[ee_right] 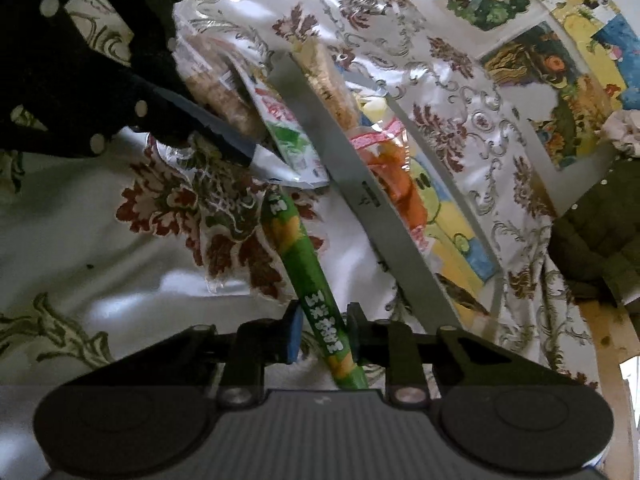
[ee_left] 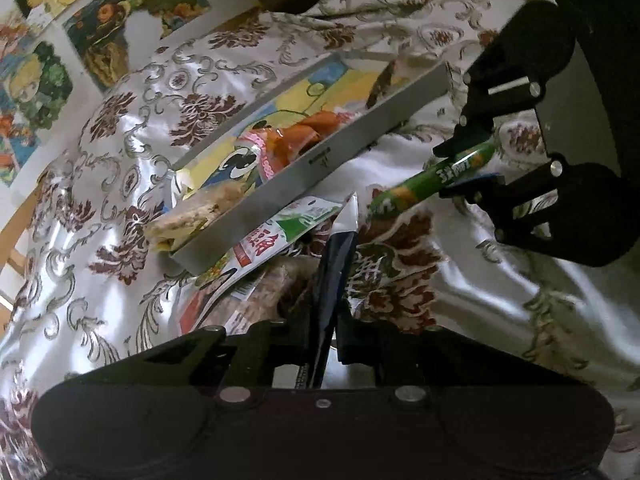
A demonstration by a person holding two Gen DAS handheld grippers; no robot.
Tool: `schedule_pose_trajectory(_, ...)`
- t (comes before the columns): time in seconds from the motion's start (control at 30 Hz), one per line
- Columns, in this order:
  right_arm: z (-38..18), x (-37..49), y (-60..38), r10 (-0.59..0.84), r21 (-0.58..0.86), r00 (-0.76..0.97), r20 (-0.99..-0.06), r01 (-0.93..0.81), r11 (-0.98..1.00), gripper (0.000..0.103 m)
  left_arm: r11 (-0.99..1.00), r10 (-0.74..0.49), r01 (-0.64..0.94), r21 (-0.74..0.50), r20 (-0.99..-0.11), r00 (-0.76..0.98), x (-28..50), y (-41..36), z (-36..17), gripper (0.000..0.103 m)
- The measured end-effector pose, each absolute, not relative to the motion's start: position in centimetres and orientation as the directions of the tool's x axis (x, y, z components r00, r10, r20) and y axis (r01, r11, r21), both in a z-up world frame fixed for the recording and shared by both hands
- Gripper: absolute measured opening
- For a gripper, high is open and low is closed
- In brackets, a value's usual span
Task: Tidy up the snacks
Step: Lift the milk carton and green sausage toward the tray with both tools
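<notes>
Mostly the pictures are filled by a shiny white tablecloth (ee_left: 400, 60) with dark red flowers and grey scrolls, and it lies in soft folds. On the far side, beside the cloth, lies a white sheet with colourful cartoon pictures (ee_right: 532, 52).

On the cloth stands a flat grey tray (ee_left: 316, 164) with low walls and a cartoon print on its bottom. Inside the tray lie an orange snack bag (ee_left: 308, 136) with a pink and white edge, and a clear pack with something brown and crumbly (ee_left: 200, 210), which sticks out over one corner of the tray.

Just outside the near wall of the tray lies a white snack bag with green and red print (ee_left: 280, 232). It touches the wall and partly rests on another clear pack of brown pieces (ee_left: 256, 300).

The left gripper (ee_left: 324, 320) has its fingers closed almost fully on the thin silver and dark edge of this white bag, so the edge stands up between them.

The right gripper (ee_right: 322, 338) is closed on a long green snack stick (ee_right: 298, 240) with yellow patches and white letters. It grips the stick near one end, and the other end points toward the white bag, slightly above the cloth. The stick is outside the tray, near its long wall.
</notes>
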State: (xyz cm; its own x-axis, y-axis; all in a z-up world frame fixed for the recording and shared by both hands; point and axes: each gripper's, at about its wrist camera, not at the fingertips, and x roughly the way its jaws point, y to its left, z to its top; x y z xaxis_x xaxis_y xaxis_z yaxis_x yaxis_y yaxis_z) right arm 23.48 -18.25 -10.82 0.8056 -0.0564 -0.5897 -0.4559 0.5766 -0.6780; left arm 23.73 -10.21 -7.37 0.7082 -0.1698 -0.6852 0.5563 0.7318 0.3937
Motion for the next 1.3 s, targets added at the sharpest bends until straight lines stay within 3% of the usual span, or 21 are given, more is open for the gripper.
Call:
schedule_pose_trajectory(0.4, -7.8, 22.1, -18.9, -0.043, -0.672, 0.868, -0.495, -0.351, 0.652, 0.021, 0.901, -0.205, 0.398, 0.175, -0.635, 0.745, 22.3, -8.1, -3.6, 0.010)
schedule_pose_trajectory(0.7, -5.3, 22.0, -19.4, -0.023, -0.668, 0.934, -0.358, -0.238, 0.705, 0.022, 0.949, -0.268, 0.315, -0.025, -0.592, 0.760, 23.5, -6.3, -2.2, 0.010)
schedule_pose_trajectory(1.0, -4.0, 25.3, -21.0, -0.038, -0.599, 0.968, -0.248, -0.123, 0.791, 0.022, 0.961, -0.265, 0.269, -0.072, -0.533, 0.804, 28.4, -6.8, 0.3, 0.011)
schedule_pose_trajectory(1.3, -5.2, 28.6, -24.5, -0.115, -0.545, 0.967, -0.228, -0.028, 0.838, 0.022, 0.954, -0.299, 0.276, -0.120, -0.489, 0.820, 34.6, -11.6, 1.6, 0.011)
